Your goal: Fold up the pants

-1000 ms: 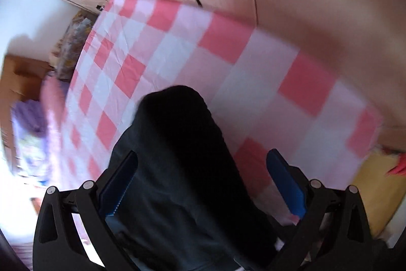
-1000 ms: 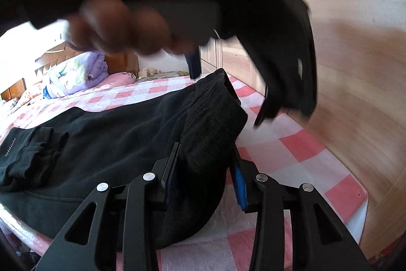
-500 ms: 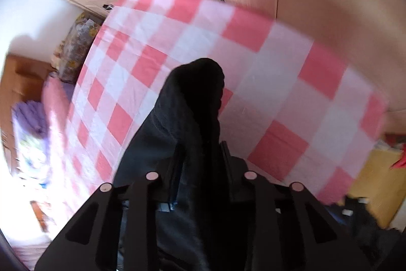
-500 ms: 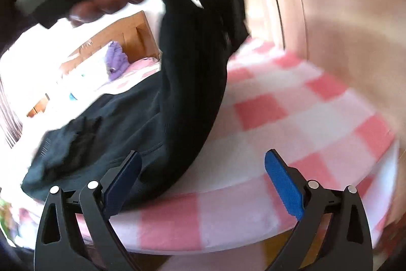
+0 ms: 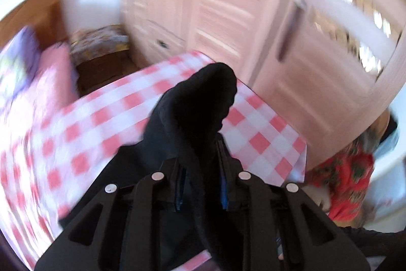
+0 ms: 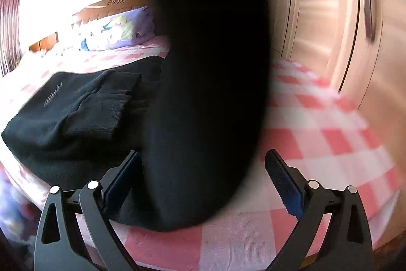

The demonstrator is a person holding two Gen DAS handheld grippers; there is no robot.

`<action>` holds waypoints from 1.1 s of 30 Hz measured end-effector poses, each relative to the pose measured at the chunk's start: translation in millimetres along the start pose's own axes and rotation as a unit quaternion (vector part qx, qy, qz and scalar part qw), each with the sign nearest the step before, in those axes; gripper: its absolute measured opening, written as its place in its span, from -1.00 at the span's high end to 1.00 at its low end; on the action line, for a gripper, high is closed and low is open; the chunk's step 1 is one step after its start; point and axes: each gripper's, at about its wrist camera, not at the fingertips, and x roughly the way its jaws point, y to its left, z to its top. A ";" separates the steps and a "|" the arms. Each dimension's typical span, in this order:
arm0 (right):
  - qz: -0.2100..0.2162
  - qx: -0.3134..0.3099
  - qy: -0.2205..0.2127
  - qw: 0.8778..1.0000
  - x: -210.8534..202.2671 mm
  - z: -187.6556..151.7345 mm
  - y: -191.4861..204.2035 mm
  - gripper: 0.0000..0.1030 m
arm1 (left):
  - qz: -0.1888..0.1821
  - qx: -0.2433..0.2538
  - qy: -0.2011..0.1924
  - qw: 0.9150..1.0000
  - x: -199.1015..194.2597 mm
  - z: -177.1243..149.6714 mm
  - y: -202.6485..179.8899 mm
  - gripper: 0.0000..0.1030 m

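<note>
Black pants [image 6: 76, 106] lie across a bed with a pink-and-white checked sheet [image 6: 317, 144]. One leg end [image 5: 203, 98] is bunched between my left gripper's [image 5: 200, 169] blue pads, whose jaws are closing on the cloth, and it is held up above the sheet [image 5: 101, 118]. In the right wrist view that lifted leg [image 6: 210, 67] hangs as a dark column from the top of the picture down to the mattress. My right gripper [image 6: 203, 156] stands wide open low at the bed's edge; the hanging cloth is between its fingers, and the pads do not press on it.
Pale wooden wardrobe doors [image 5: 253, 17] run close along the far side of the bed [image 6: 342, 17]. A purple patterned quilt [image 6: 121, 29] and a wooden headboard sit at the head end. A red floral cloth [image 5: 347, 177] lies past the bed's corner, and a bedside cabinet [image 5: 101, 47] stands by the wall.
My left gripper went from wide open to closed on the leg end and swung it upward. My right gripper let go of the cloth, opened wide and slid along the bed.
</note>
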 end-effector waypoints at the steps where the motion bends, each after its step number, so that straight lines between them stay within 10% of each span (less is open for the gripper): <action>1: -0.010 -0.016 -0.006 1.000 -3.2 0.1 7.7 -0.84 | -0.002 -0.038 -0.019 0.999 -18.5 -23.1 37.9 0.59; 7: -0.040 -0.115 -0.028 0.992 -6.4 -8.4 53.1 -0.89 | -0.017 -0.245 -0.041 0.968 -17.3 -169.1 219.5 0.63; 10: -0.056 -0.139 -0.048 0.988 -8.0 -9.9 63.9 -0.89 | -0.050 -0.326 -0.023 0.944 25.2 -233.1 266.9 0.63; 13: -0.060 -0.143 -0.048 0.987 -9.4 -8.9 67.6 -0.89 | -0.121 -0.369 -0.088 0.917 27.6 -262.8 283.0 0.64; 26: -0.039 -0.151 -0.080 0.984 -12.3 0.8 68.1 -0.89 | -0.078 -0.345 -0.103 0.930 -19.1 -252.0 258.2 0.76; 28: -0.010 -0.162 -0.083 0.983 -18.1 -2.1 71.2 -0.89 | -0.046 -0.368 -0.073 0.926 -4.6 -262.0 269.1 0.62; 31: 0.036 -0.167 -0.093 0.981 -27.6 -4.8 67.4 -0.89 | -0.006 -0.416 -0.076 0.906 -4.8 -282.1 281.4 -0.21; 33: 0.073 -0.144 -0.099 0.982 -34.7 -2.9 56.6 -0.89 | 0.081 -0.444 -0.098 0.887 -28.6 -292.5 280.6 -0.49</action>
